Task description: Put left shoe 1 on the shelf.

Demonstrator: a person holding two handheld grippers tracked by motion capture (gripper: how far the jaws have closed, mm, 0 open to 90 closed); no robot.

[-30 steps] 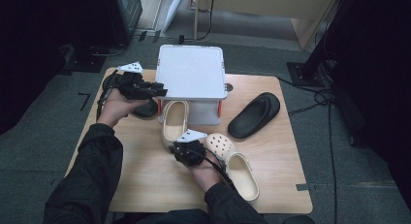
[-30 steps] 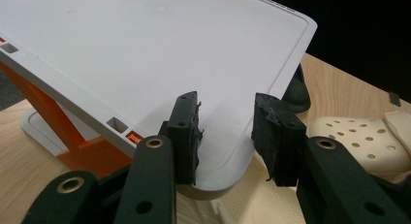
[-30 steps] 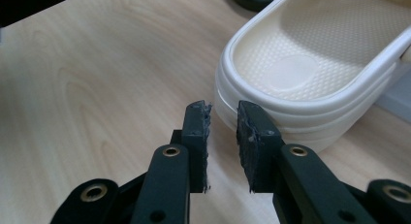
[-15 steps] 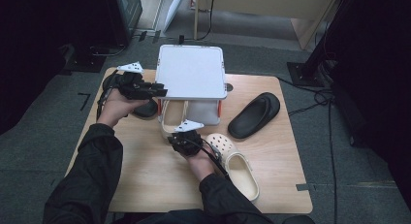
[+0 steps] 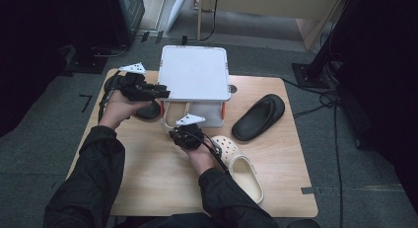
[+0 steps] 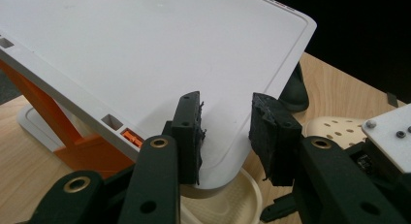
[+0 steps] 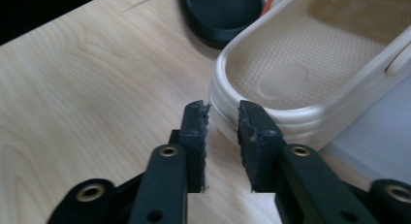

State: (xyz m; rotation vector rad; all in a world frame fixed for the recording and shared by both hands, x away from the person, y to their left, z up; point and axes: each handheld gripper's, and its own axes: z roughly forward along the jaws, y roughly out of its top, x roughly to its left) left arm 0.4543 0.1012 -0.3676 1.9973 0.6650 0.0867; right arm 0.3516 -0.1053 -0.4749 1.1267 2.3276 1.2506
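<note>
Your left gripper (image 5: 160,93) sits at about ten o'clock on the table, held level and pointing toward three o'clock; its jaws have just been closing and stand a little apart. Your left forearm runs up from seven o'clock, wrist bent inward. Your right gripper (image 5: 178,131) hangs near the centre, aimed toward eleven o'clock; its jaws have just been opening, a narrow gap between the pads (image 7: 196,136).
</note>
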